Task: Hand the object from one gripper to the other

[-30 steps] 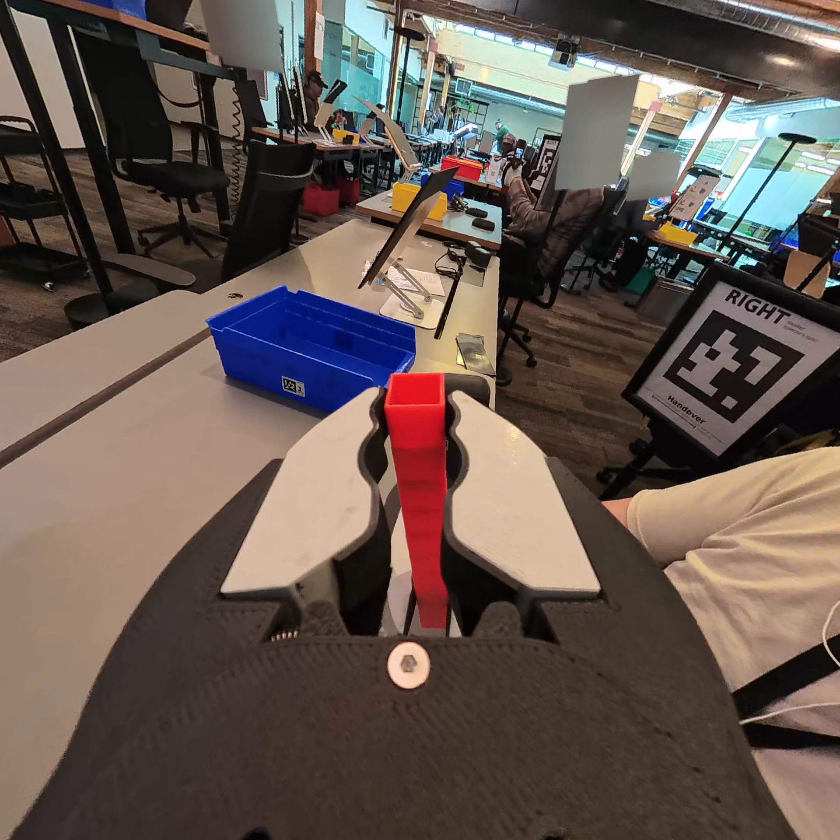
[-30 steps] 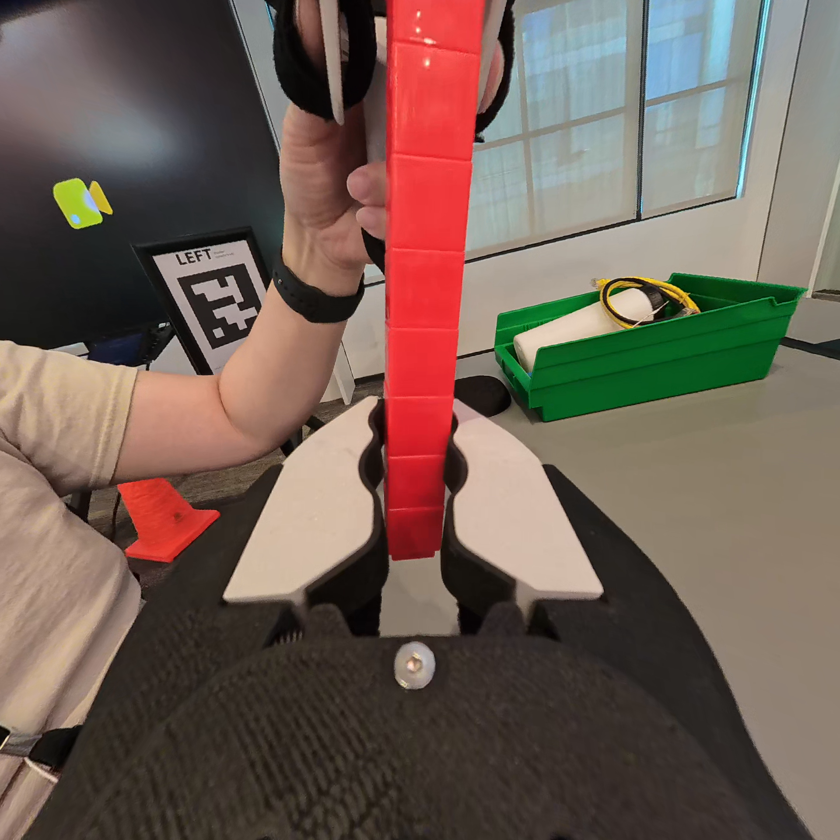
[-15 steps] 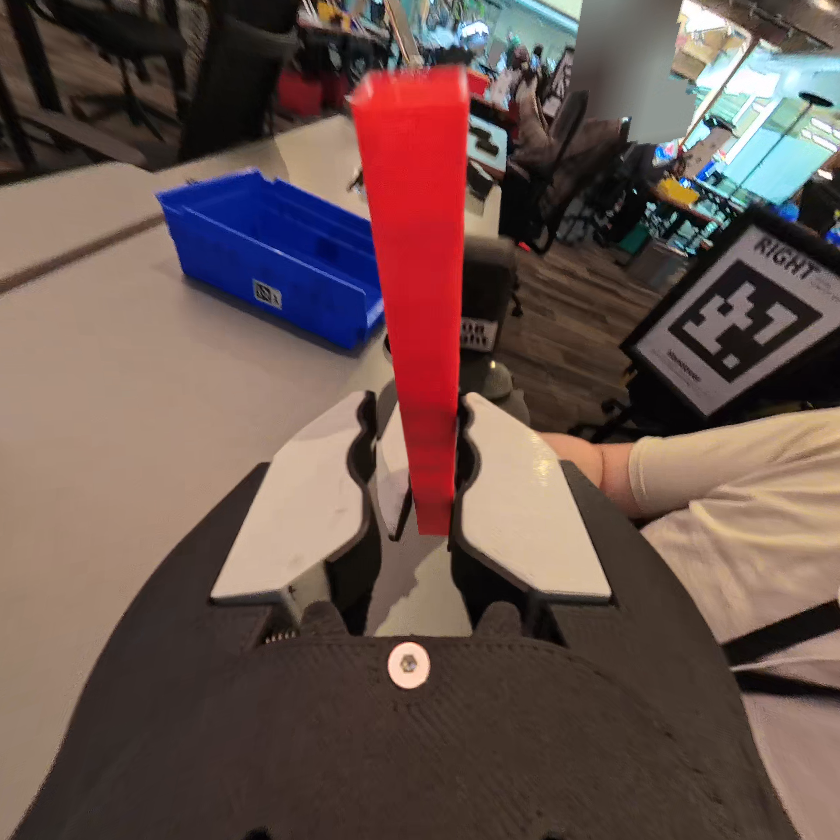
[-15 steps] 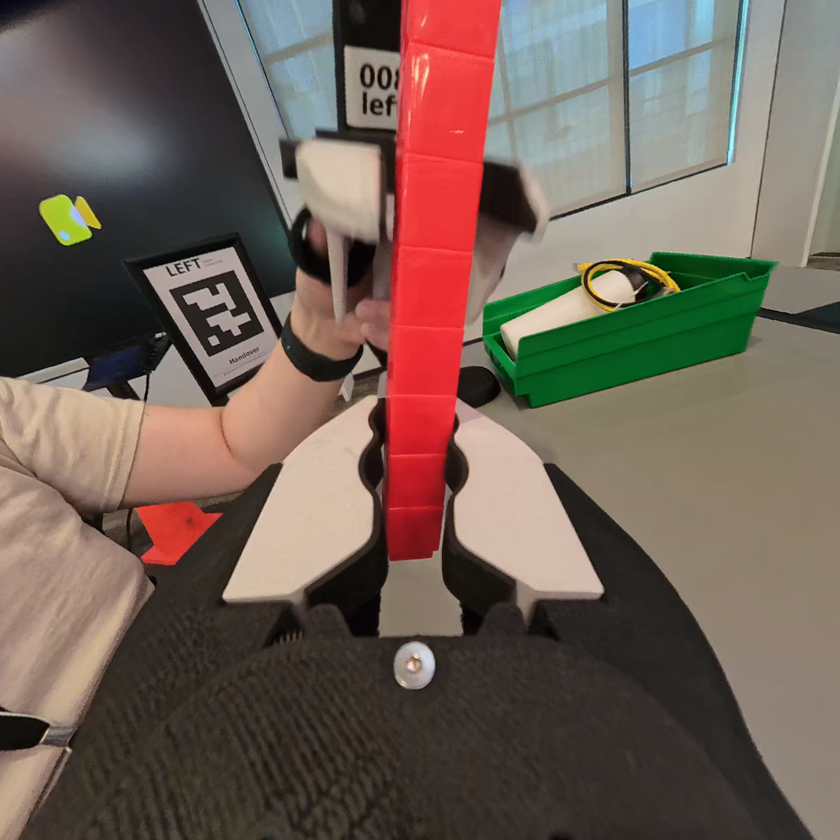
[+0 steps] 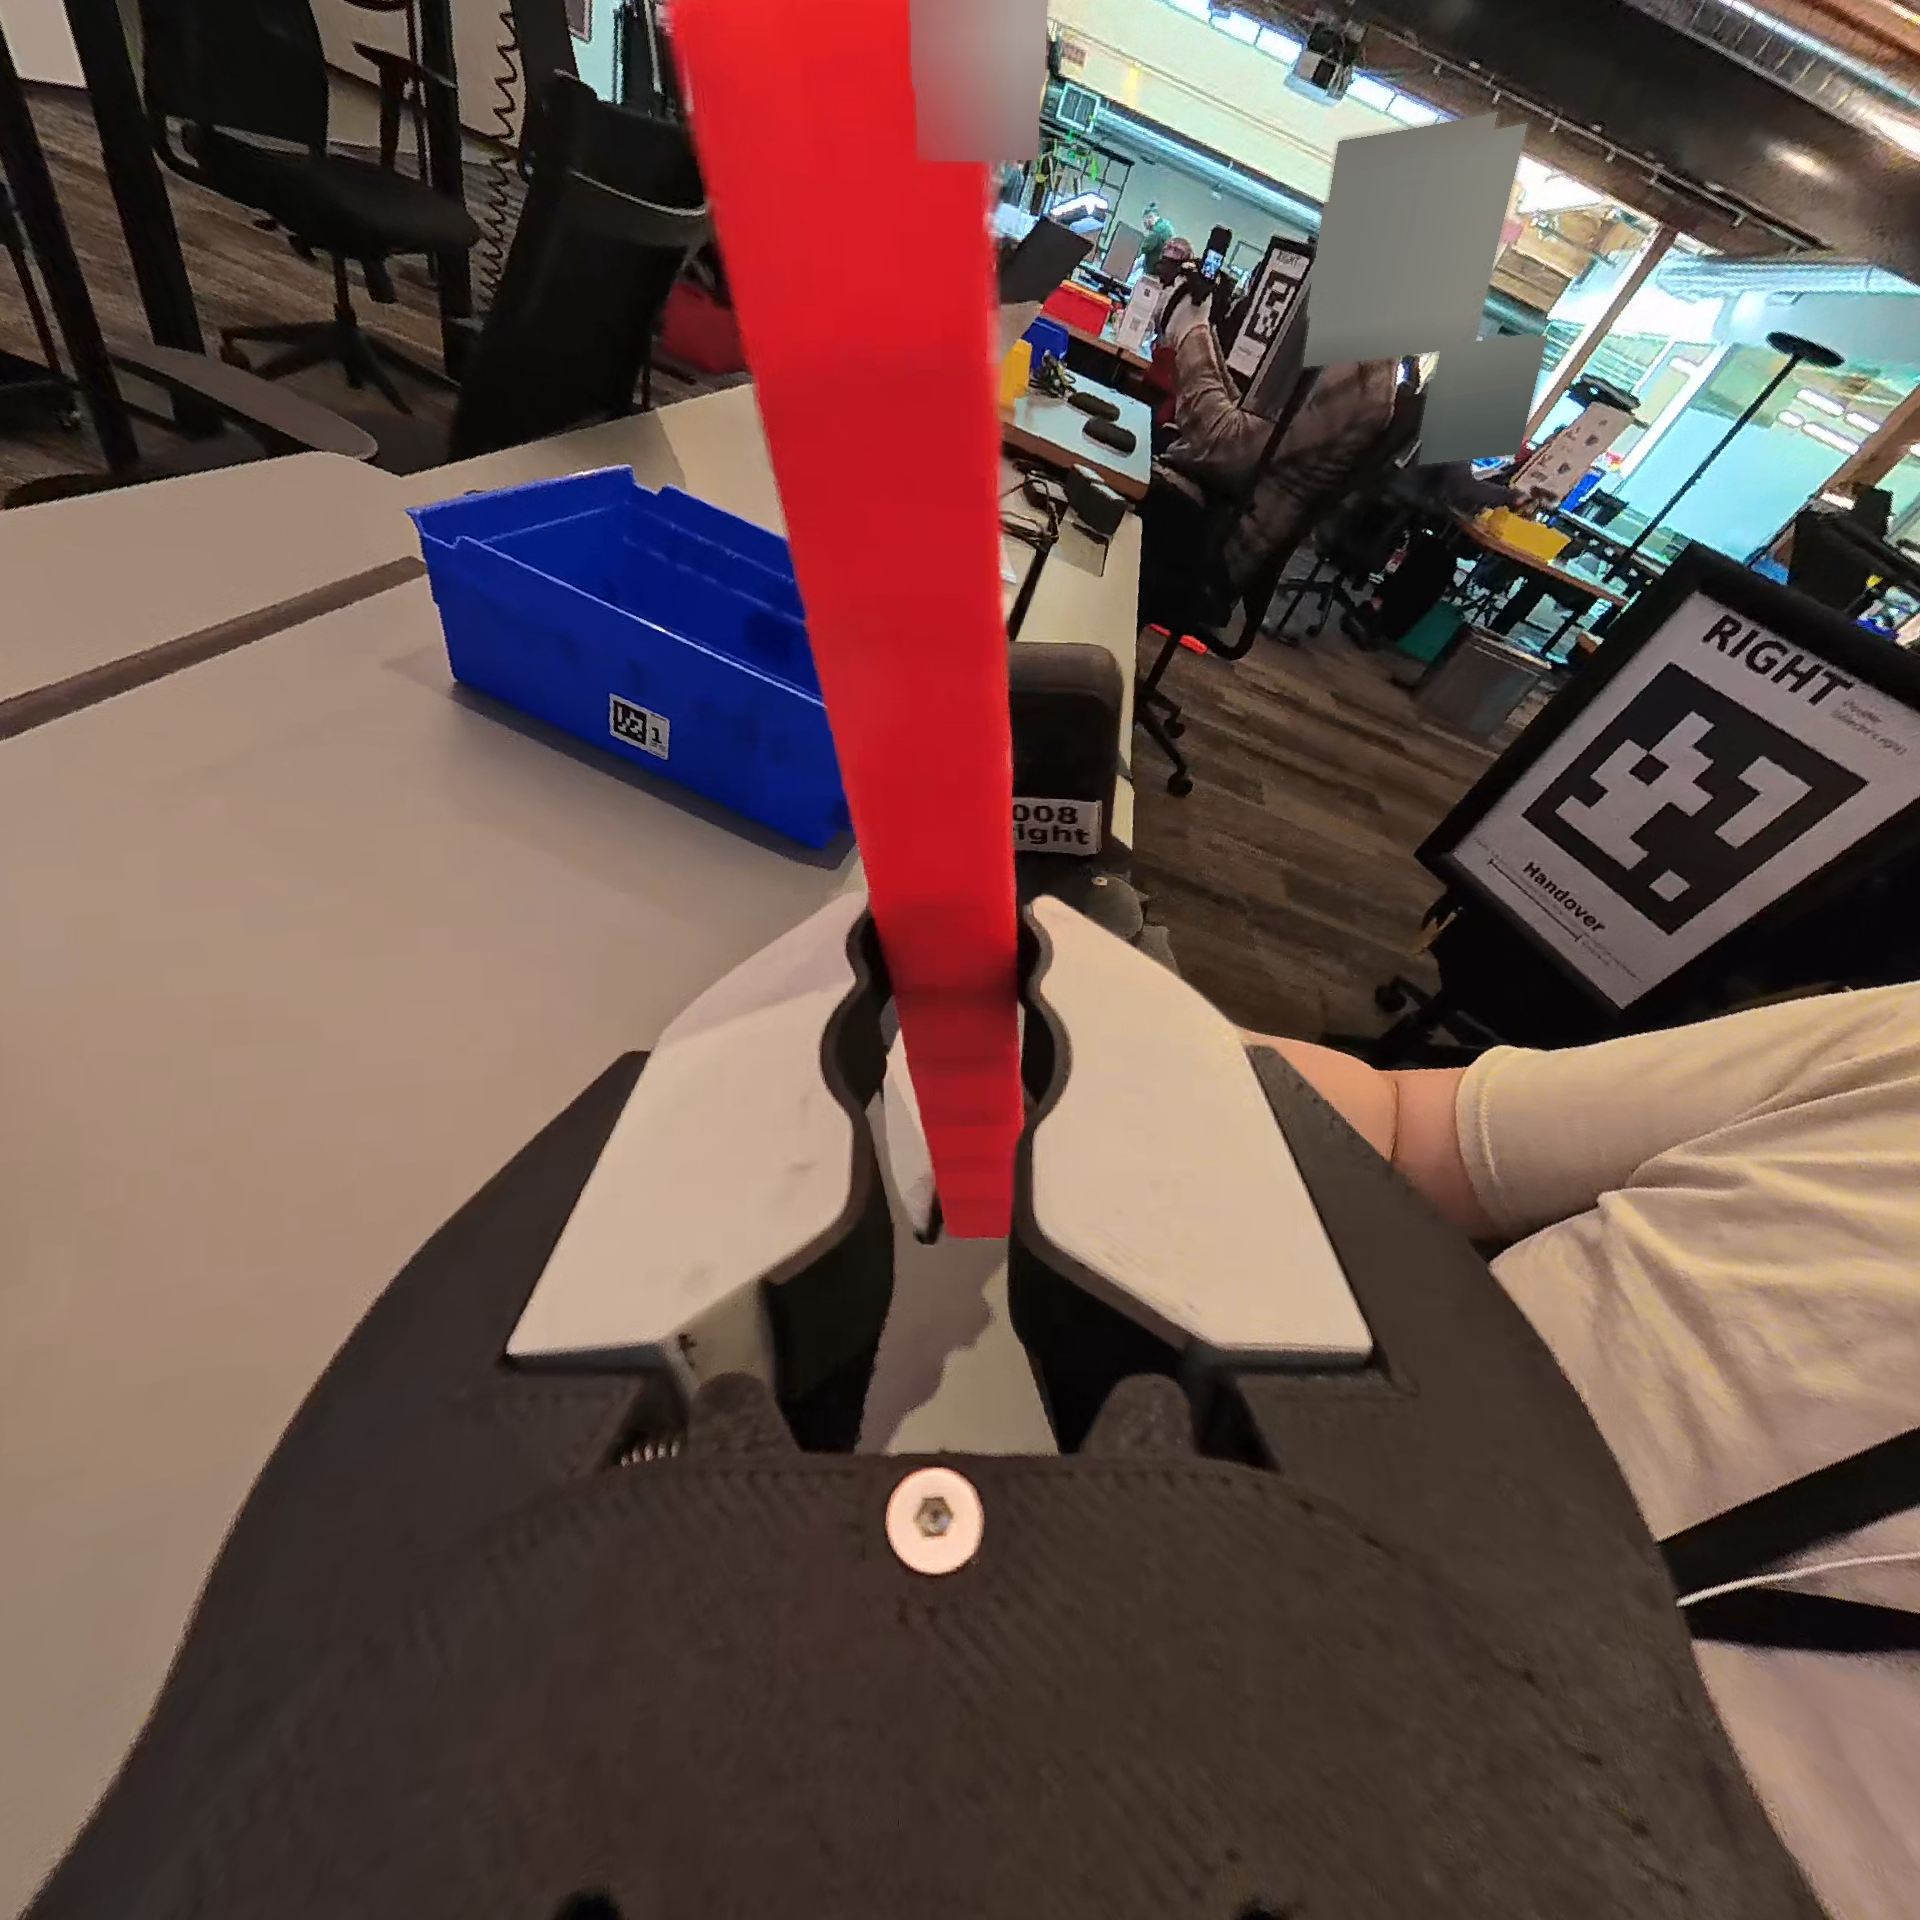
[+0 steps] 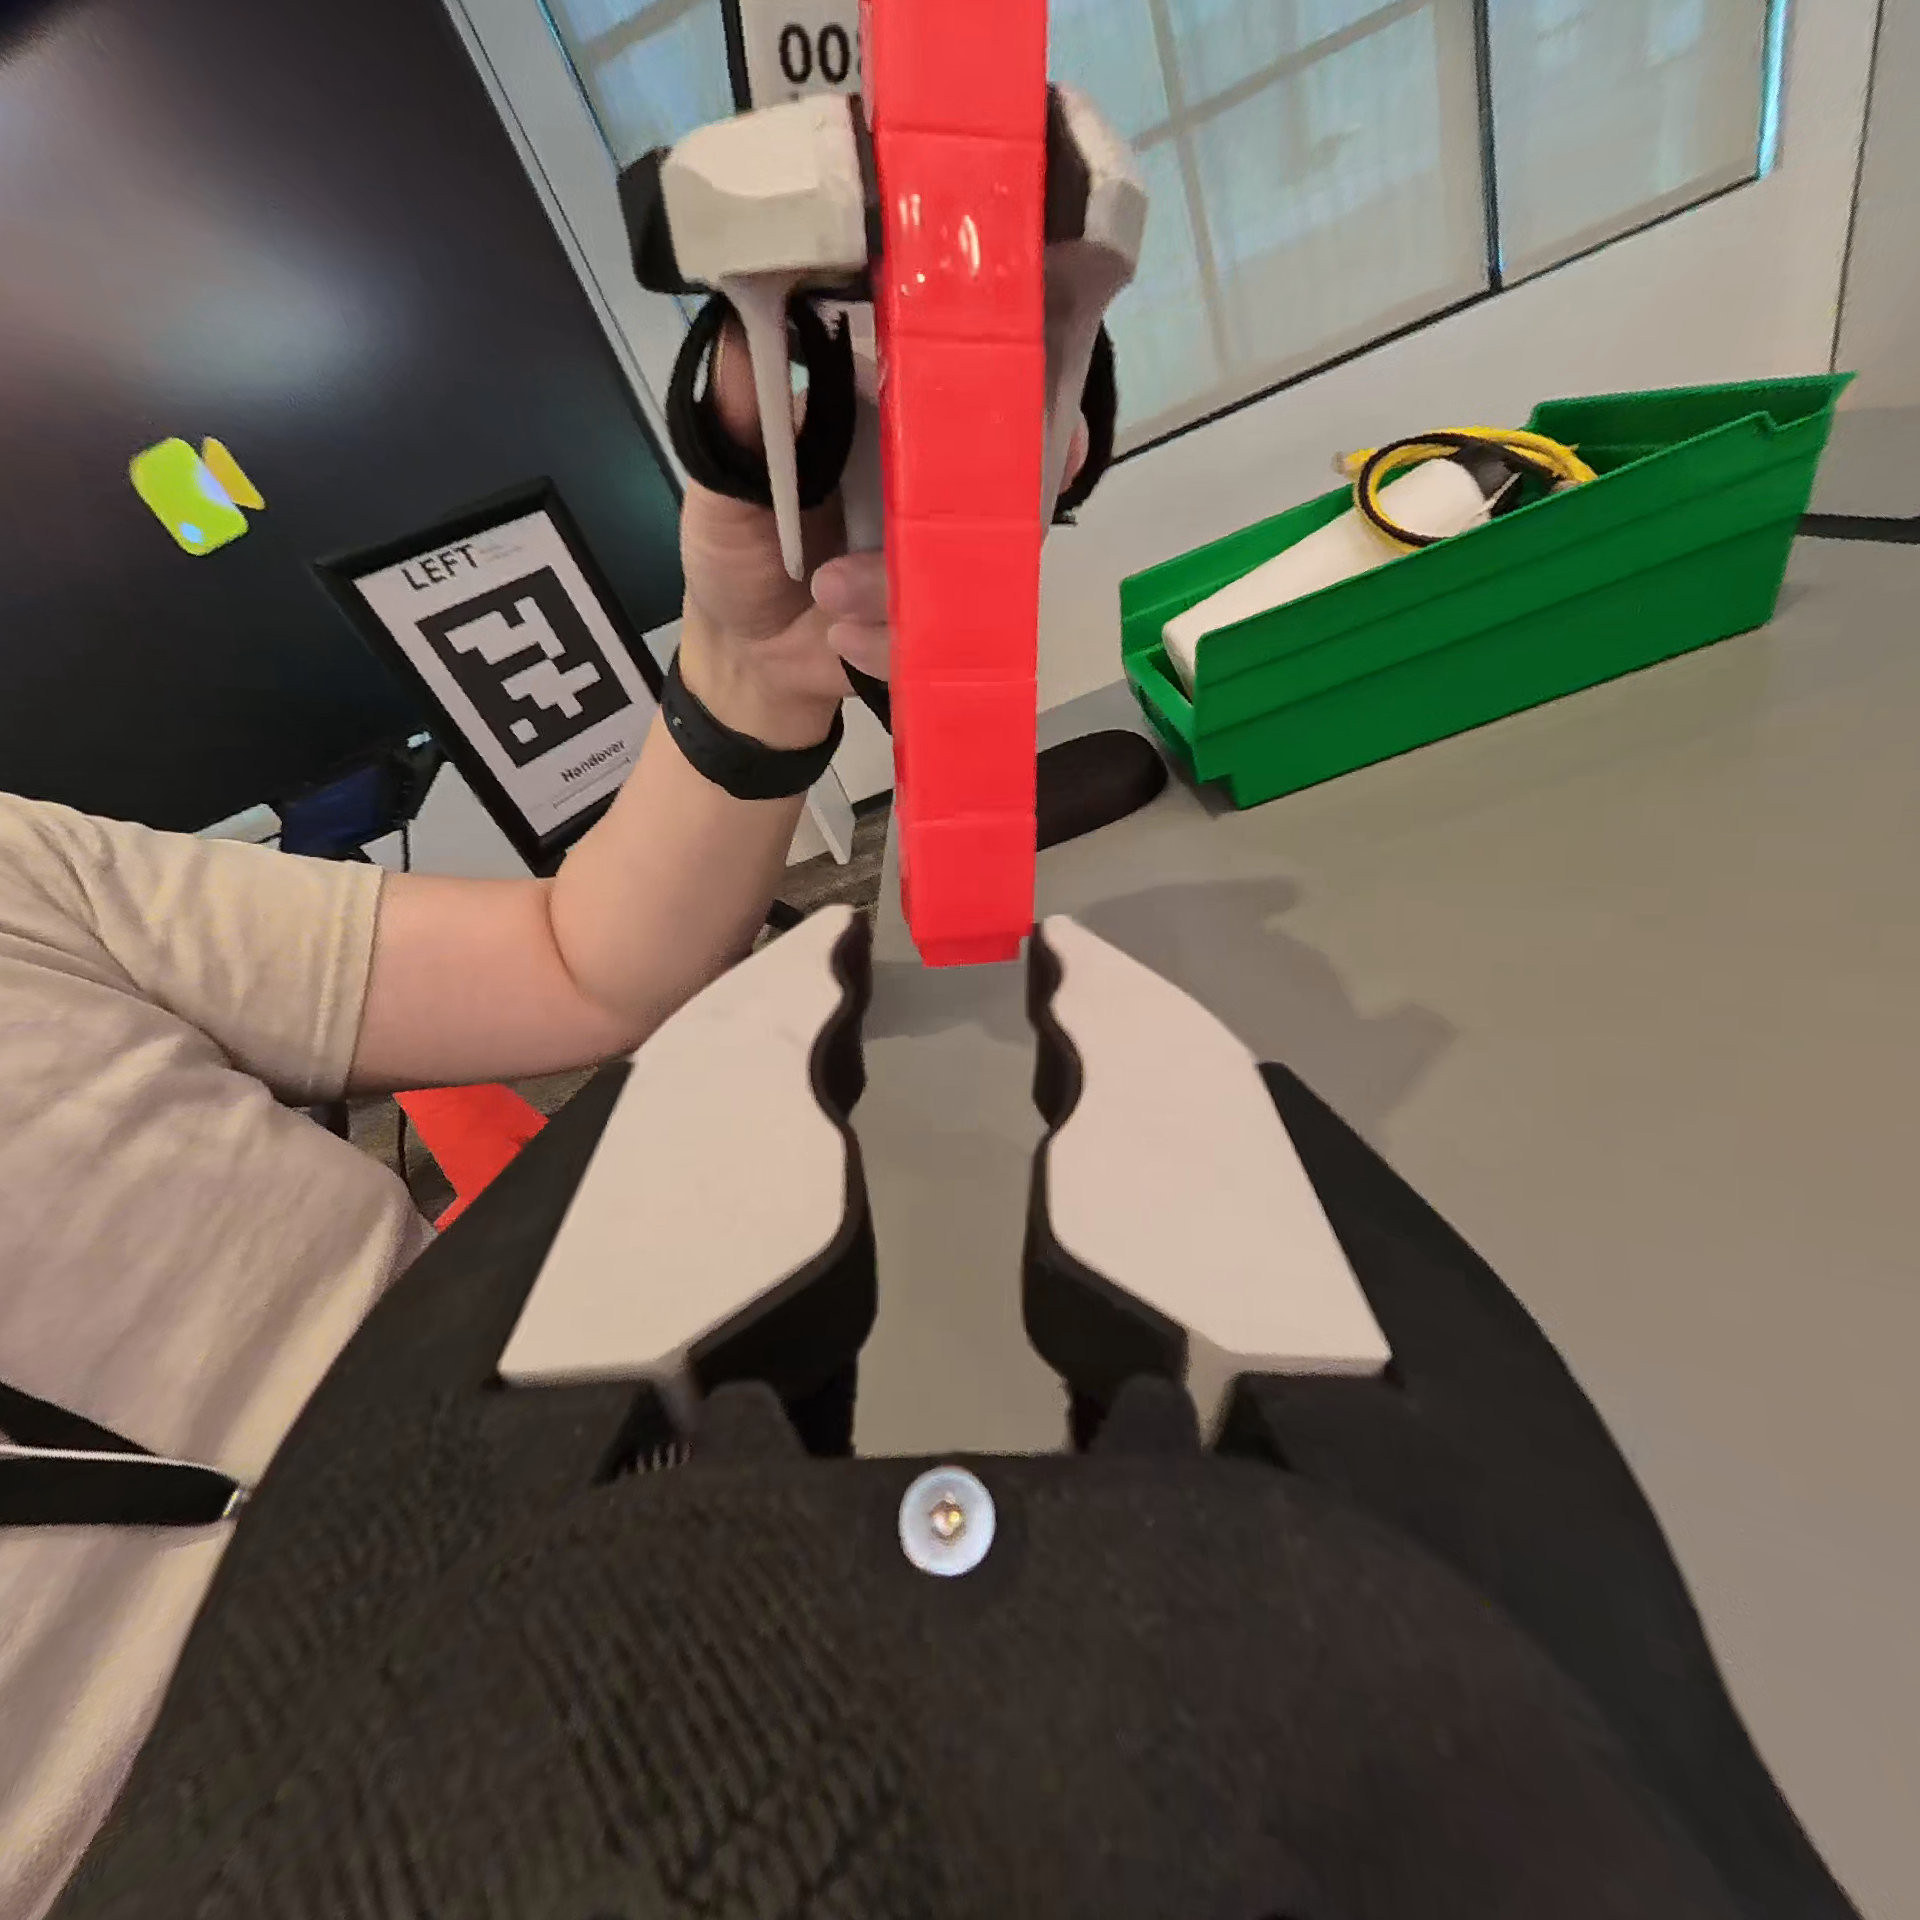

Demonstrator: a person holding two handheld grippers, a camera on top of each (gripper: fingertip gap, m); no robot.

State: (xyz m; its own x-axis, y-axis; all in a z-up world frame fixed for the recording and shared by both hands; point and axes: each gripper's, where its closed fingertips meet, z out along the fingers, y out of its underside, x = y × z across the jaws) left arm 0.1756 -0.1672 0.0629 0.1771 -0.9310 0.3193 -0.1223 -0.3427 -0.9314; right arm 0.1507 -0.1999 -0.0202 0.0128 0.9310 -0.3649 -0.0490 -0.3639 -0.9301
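Note:
A long red bar [image 5: 883, 520] made of stacked blocks stands upright between the jaws of my left gripper [image 5: 951, 925], which is shut on it. In the right wrist view the bar [image 6: 961, 520] hangs from the left gripper's fingers [image 6: 769, 197], which clamp its upper part. My right gripper [image 6: 945, 920] is open. The bar's lower end sits just beyond its fingertips and touches neither jaw. The right gripper's black body [image 5: 1060, 727] shows behind the bar in the left wrist view.
A blue bin [image 5: 623, 623] stands on the grey table [image 5: 312, 935]. A green bin [image 6: 1507, 623] with a white item and a yellow cable stands on the table [image 6: 1455, 1039]. Framed marker signs [image 5: 1704, 800] [image 6: 520, 655] stand off the table's edge. The person's forearm [image 6: 582, 935] reaches across. My right fingertips sit around 9 cm from my left ones.
My right gripper has opened and let go of the bar's lower end, which has come out from between its jaws. The left gripper holds the bar alone.

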